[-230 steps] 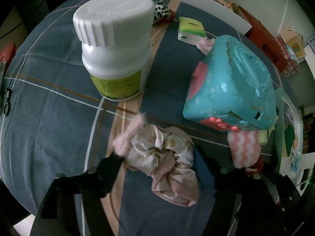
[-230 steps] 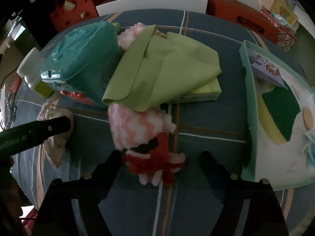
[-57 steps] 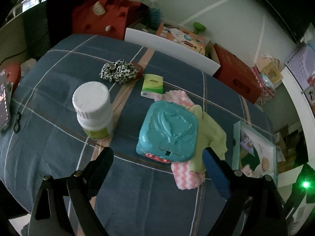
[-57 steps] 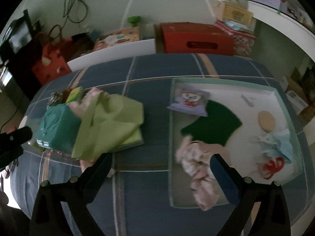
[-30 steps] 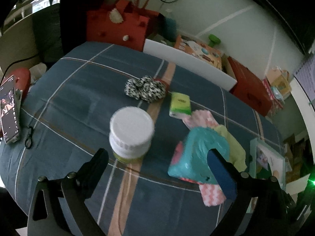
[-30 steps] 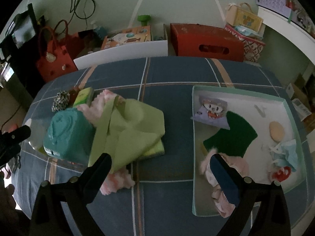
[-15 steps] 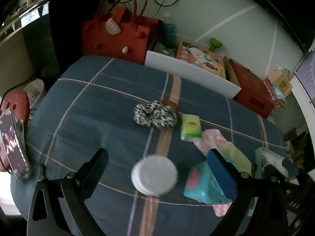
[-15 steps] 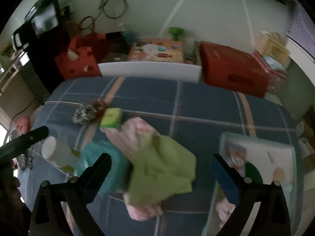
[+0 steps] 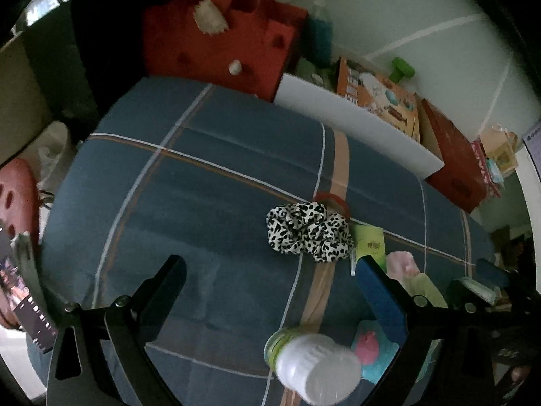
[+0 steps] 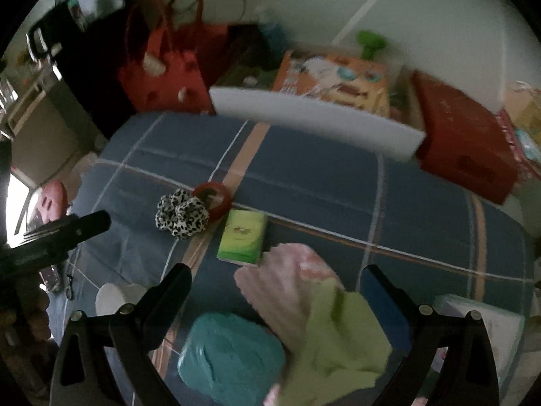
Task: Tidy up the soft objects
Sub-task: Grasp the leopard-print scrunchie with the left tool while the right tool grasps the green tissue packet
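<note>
Left gripper point(image 9: 268, 267) with jaws apart and empty, held above the worktop point(image 9: 209, 182); the leopard-print scrunchie point(image 9: 309, 233) lies just past the jaw line at 1 o'clock, against a red ring point(image 9: 333, 199) at its far edge, and the white-capped bottle point(image 9: 312, 365) stands below the jaws at 6 o'clock. Right gripper point(image 10: 275, 275) likewise with jaws apart and empty, the pink knitted cloth point(image 10: 287, 280) between the tips and the lime-green cloth point(image 10: 341, 335) lapped over it at 5 o'clock, beside the teal box point(image 10: 230, 352) at 7 o'clock; the green tissue packet point(image 10: 243, 233) lies at 12 o'clock and the scrunchie point(image 10: 181, 215) at 10 o'clock. Compared with the views of about eight seconds earlier, the crumpled pink-and-cream cloth and the red-and-pink knitted piece are gone from before the jaws; two seconds ago both lay in the tray, now seen only as a corner point(image 10: 480, 318) at 3 o'clock. Both cameras have since swung toward the far side of the worktop. Inference: two soft items are sorted, and the scrunchie and the two cloths remain; the scrunchie appears the next target of the left gripper
</note>
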`<state>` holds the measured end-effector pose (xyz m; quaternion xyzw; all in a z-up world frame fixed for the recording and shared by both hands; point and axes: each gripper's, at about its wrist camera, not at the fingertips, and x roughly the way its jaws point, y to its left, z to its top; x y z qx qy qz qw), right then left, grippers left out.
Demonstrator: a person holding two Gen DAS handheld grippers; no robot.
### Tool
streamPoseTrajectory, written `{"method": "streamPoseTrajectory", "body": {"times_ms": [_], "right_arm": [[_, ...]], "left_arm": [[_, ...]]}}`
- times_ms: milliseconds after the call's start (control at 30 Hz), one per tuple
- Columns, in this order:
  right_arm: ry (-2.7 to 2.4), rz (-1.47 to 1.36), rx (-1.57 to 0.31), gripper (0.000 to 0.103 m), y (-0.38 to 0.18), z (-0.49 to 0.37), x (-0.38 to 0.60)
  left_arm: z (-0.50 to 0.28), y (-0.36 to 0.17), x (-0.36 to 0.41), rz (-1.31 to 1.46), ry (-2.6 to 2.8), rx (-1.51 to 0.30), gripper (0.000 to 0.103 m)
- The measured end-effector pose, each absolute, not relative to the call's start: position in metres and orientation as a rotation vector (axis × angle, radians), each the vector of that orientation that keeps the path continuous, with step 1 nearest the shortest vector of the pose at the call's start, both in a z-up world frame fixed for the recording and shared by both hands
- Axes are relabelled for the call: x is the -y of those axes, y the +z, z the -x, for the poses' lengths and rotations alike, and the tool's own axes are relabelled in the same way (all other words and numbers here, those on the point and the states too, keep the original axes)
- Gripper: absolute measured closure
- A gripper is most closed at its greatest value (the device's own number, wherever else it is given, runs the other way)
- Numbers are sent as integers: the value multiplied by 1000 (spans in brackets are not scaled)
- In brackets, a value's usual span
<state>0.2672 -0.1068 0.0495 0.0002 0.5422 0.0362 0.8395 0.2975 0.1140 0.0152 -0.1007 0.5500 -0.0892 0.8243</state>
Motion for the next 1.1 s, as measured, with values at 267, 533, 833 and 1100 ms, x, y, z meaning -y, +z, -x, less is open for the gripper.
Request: {"method": "streamPoseTrajectory", "body": {"times_ms": [267,533,833,1100], "right_arm": [[144,14,-1328,2,-9,-309,85],[139,33,-1412,2,-40,-336,83],[141,75,-1458,7,-59,-348,77],[159,69,-1461,25,-63,-346,78]], "left_arm": [[-337,-23,-95,157,-261,-1312,3],[-364,-45,-77,141,-327,-1395,3],[-379,-65,-66,137,-309,-1448,3],[-386,-69,-53,117,-295,-1452,7]]}}
